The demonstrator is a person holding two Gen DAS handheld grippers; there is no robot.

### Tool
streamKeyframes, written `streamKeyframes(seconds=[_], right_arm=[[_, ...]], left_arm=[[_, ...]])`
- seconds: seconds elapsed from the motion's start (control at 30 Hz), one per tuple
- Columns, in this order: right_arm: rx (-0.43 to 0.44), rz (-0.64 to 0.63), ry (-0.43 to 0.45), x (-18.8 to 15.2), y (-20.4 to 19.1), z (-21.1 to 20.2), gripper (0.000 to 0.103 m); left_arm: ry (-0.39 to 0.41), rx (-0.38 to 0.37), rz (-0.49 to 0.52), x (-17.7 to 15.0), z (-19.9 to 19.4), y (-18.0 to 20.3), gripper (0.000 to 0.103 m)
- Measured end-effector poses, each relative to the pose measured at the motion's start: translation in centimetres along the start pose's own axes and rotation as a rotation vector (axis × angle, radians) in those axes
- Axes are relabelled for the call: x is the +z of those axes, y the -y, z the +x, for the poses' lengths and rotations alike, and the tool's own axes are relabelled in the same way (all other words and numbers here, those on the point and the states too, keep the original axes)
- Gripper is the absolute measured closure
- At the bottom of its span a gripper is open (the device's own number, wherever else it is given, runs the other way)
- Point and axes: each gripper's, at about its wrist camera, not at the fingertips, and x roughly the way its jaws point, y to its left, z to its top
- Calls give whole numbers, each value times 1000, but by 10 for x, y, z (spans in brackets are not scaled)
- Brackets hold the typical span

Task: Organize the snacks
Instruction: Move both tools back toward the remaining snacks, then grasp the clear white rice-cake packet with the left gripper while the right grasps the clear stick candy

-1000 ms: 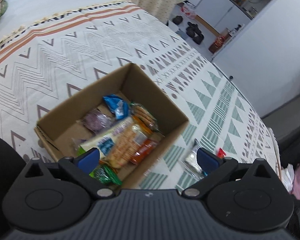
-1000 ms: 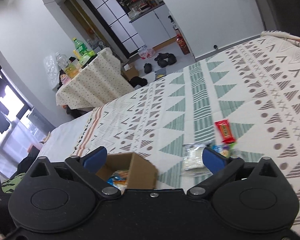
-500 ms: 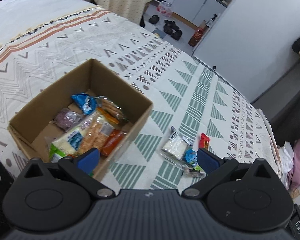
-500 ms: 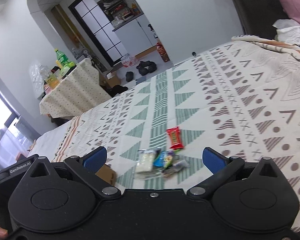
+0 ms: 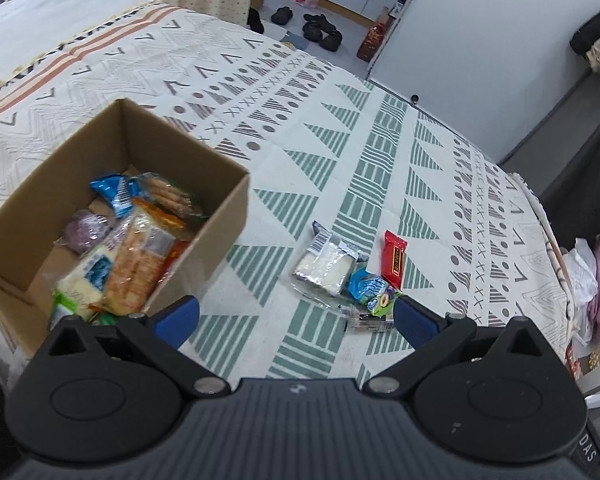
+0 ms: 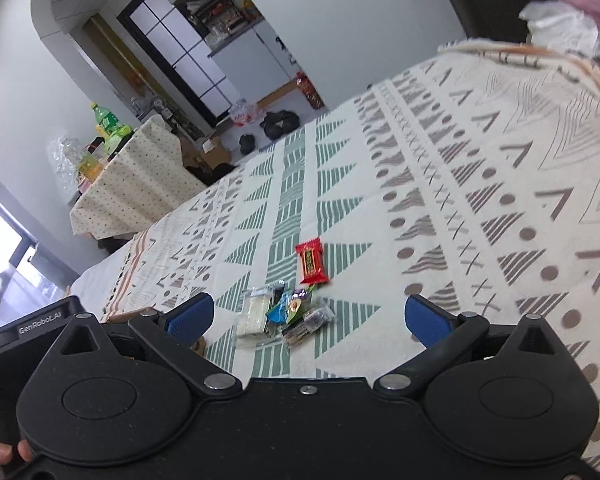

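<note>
An open cardboard box (image 5: 204, 240) holding several snack packs sits on the patterned cloth at the left. To its right lies a small pile: a white wafer pack (image 5: 324, 268), a blue-green candy pack (image 5: 370, 288), a clear wrapper (image 5: 366, 322) and a red bar (image 5: 394, 258). My left gripper (image 5: 296, 316) is open and empty, above the cloth between box and pile. My right gripper (image 6: 306, 318) is open and empty, with the pile between its fingers: the white pack (image 6: 254, 316), blue pack (image 6: 286, 306) and red bar (image 6: 311, 260).
The patterned cloth (image 5: 340, 140) covers a wide surface. Beyond its far edge are the floor with shoes (image 5: 320, 30), a dotted tablecloth table (image 6: 140, 184) with bottles, and a white wall. Pink and white fabric (image 5: 596, 276) lies at the right edge.
Both grippers have swung right, from the box toward the loose pile. The box has slid left in the left view and out of the right view. Both stay open.
</note>
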Motion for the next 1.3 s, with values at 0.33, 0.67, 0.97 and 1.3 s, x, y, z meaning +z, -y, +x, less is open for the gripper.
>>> streamKeyframes(seconds=[0.33, 0.67, 0.97, 1.3], right_arm=[[28, 126, -92, -2, 17, 41, 34], [30, 300, -212, -13, 29, 93, 59], [-11, 357, -215, -16, 27, 121, 59], [-34, 326, -183, -11, 25, 135, 70]], left_arm=[[-32, 0, 71, 3, 39, 18, 4], [-73, 0, 84, 13, 79, 26, 24], [-109, 24, 82, 16, 110, 28, 28], [-127, 59, 81, 18, 134, 34, 28]])
